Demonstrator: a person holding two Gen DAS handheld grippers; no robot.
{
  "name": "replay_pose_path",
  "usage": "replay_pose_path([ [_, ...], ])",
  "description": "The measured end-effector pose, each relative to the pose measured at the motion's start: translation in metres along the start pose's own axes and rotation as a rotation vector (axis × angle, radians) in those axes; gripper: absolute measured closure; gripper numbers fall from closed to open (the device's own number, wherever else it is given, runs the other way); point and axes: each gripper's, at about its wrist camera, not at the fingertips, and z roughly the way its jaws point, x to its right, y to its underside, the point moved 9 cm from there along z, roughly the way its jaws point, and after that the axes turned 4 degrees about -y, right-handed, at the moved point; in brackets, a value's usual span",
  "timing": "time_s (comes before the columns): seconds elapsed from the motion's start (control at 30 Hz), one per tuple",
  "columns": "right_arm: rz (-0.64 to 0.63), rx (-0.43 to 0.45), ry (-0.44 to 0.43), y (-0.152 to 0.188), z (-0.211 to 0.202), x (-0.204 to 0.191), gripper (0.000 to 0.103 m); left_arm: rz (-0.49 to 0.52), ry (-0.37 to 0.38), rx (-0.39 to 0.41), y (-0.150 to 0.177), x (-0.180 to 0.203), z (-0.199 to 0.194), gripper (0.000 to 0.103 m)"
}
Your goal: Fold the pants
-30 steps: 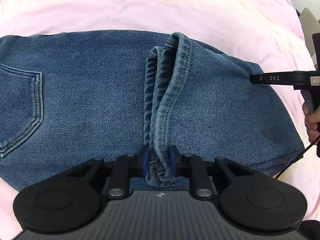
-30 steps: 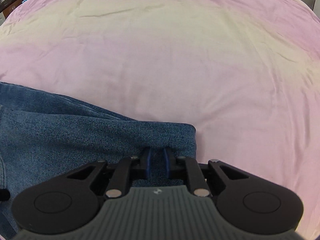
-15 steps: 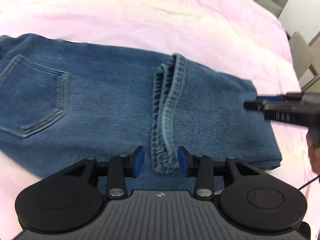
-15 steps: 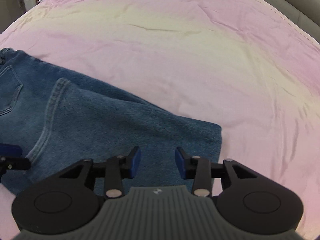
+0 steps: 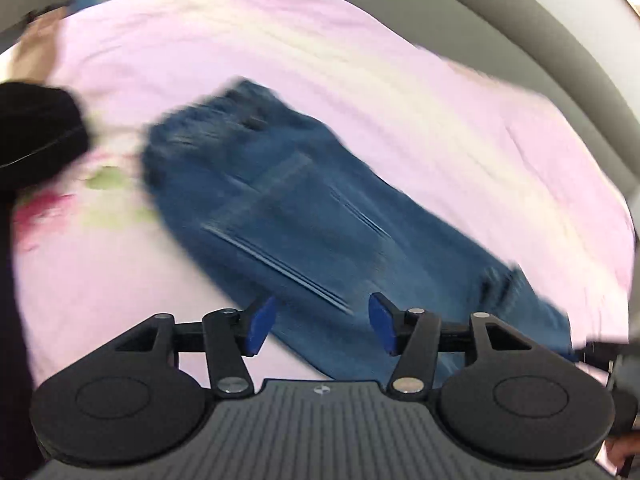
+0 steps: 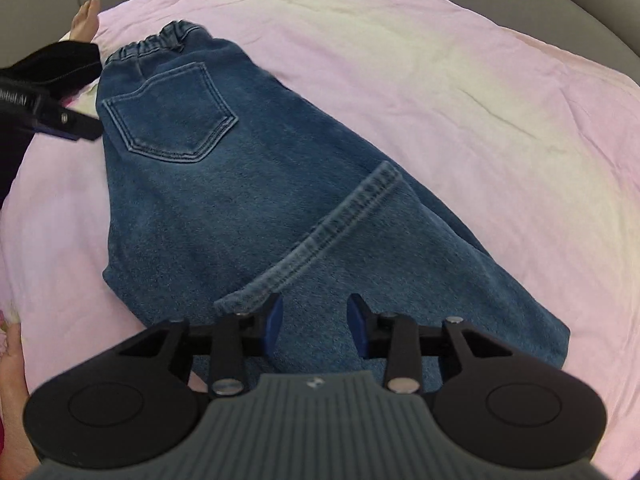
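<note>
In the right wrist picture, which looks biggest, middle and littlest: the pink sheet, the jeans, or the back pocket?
1. Pink sheet, biggest; it spreads past the picture's edges.
2. Jeans, lying on the sheet.
3. Back pocket, smallest, only a patch of the jeans.

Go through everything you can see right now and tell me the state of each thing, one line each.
jeans: lying flat on the sheet, folded over, hem end laid across the legs, back pocket up, not gripped.
left gripper: above the jeans, jaws opening, nothing between them.
right gripper: above the jeans, jaws apart and closing slightly, nothing pinched.
pink sheet: spread out, lightly wrinkled.
</note>
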Motion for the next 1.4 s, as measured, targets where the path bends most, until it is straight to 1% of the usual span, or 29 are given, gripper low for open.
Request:
replay_pose_path([
  [0.1, -0.045, -0.04, 0.014, -0.008, 0.017, -0.003, 0.072, -0.096, -0.038, 0.044, -0.016, -0.034, 0.001, 0.028],
  [0.17, -0.08, -0.068, 0.025, -0.014, 0.025, -0.001, 0.072, -0.145, -0.038, 0.058, -0.025, -0.051, 0.003, 0.025],
  [0.27, -0.129, -0.112, 0.023, -0.026, 0.035, 0.002, 0.072, -0.24, -0.009, 0.053, -0.031, -0.069, 0.016, 0.022],
  [0.33, -0.165, -0.149, 0.017, -0.032, 0.042, 0.004, 0.073, -0.297, 0.016, 0.039, -0.033, -0.075, 0.026, 0.022],
  [0.37, -0.182, -0.168, 0.016, -0.035, 0.047, 0.004, 0.076, -0.322, 0.031, 0.03, -0.033, -0.078, 0.032, 0.022],
  [0.43, -0.224, -0.206, 0.013, -0.039, 0.06, 0.001, 0.077, -0.36, 0.055, 0.015, -0.033, -0.082, 0.043, 0.022],
  [0.57, -0.279, -0.25, 0.001, -0.042, 0.077, -0.002, 0.077, -0.391, 0.06, 0.003, -0.035, -0.086, 0.061, 0.02],
  [0.6, -0.285, -0.26, -0.006, -0.043, 0.081, -0.002, 0.077, -0.401, 0.067, -0.001, -0.035, -0.087, 0.066, 0.019],
  [0.67, -0.288, -0.274, -0.021, -0.045, 0.083, -0.001, 0.077, -0.419, 0.079, -0.005, -0.035, -0.086, 0.073, 0.018],
  [0.83, -0.299, -0.312, -0.059, -0.048, 0.093, 0.0, 0.076, -0.41, 0.072, 0.002, -0.038, -0.083, 0.087, 0.017],
  [0.93, -0.305, -0.331, -0.07, -0.051, 0.099, 0.001, 0.076, -0.386, 0.059, 0.014, -0.039, -0.082, 0.092, 0.026],
  [1.0, -0.303, -0.338, -0.077, -0.052, 0.1, 0.003, 0.076, -0.391, 0.052, 0.031, -0.038, -0.083, 0.09, 0.038],
  [1.03, -0.298, -0.339, -0.08, -0.05, 0.1, 0.002, 0.076, -0.394, 0.051, 0.039, -0.038, -0.083, 0.088, 0.041],
  [1.1, -0.29, -0.338, -0.085, -0.05, 0.101, 0.004, 0.076, -0.391, 0.055, 0.061, -0.038, -0.081, 0.081, 0.054],
  [1.2, -0.275, -0.329, -0.089, -0.049, 0.101, 0.009, 0.076, -0.337, 0.062, 0.117, -0.041, -0.07, 0.064, 0.064],
  [1.3, -0.266, -0.316, -0.083, -0.048, 0.098, 0.012, 0.076, -0.265, 0.094, 0.188, -0.047, -0.051, 0.039, 0.069],
  [1.4, -0.247, -0.302, -0.074, -0.045, 0.095, 0.015, 0.076, -0.19, 0.121, 0.239, -0.053, -0.026, 0.012, 0.07],
])
